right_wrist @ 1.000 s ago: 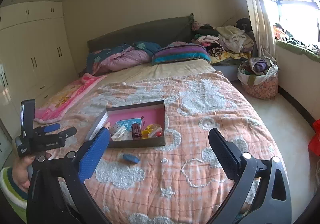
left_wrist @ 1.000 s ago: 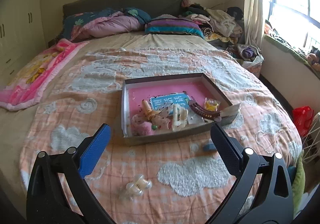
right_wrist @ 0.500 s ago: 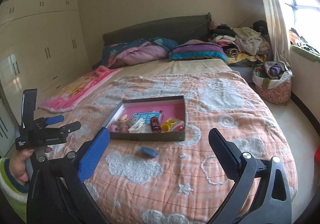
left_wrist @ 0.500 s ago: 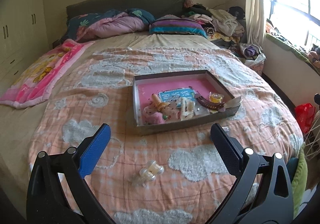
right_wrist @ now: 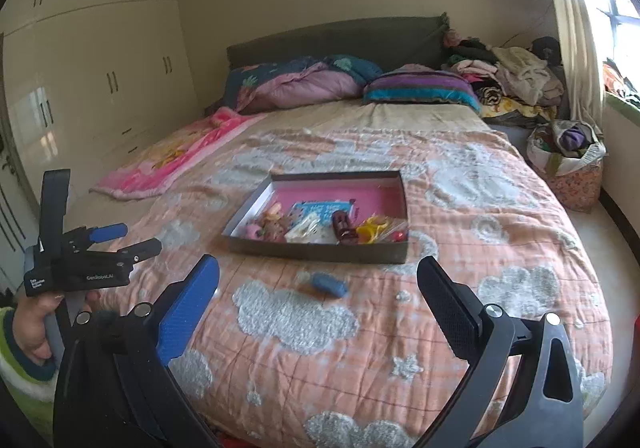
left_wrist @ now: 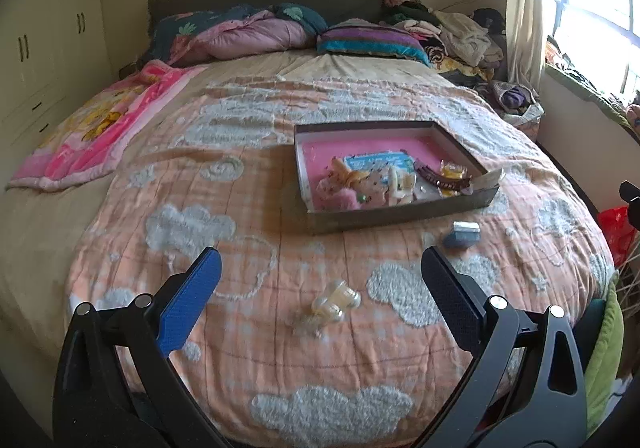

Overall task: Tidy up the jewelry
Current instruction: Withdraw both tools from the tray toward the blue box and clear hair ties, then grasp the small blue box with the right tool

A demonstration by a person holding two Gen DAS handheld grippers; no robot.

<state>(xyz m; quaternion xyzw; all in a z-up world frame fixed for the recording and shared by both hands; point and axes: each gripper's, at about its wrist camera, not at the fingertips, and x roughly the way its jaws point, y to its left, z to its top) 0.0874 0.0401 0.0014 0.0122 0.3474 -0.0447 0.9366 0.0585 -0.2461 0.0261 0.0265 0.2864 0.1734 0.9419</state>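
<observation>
A shallow box with a pink floor (left_wrist: 360, 145) (right_wrist: 376, 187) lies mid-bed, holding hair clips, a brown barrette (left_wrist: 440, 179), a blue card and small trinkets. A pale clear hair clip (left_wrist: 335, 300) lies on the quilt between my left gripper's fingers, farther ahead. A blue clip (left_wrist: 461, 235) (right_wrist: 329, 284) lies just in front of the box. My left gripper (left_wrist: 320, 276) is open and empty, held back from the bed's foot; it also shows in the right wrist view (right_wrist: 120, 240). My right gripper (right_wrist: 318, 280) is open and empty, well short of the blue clip.
The bed has a peach quilt with white clouds (left_wrist: 280, 248). A pink blanket (left_wrist: 100, 127) lies at left, pillows (left_wrist: 368, 39) and a clothes pile (left_wrist: 460, 35) at the head. A cloth bag (right_wrist: 568, 163) stands on the floor right. Wardrobes (right_wrist: 100, 87) line the left wall.
Both grippers have drawn back from the box, so it looks smaller and farther. The left view has swung so the box sits more to the right. Nothing was grasped.
</observation>
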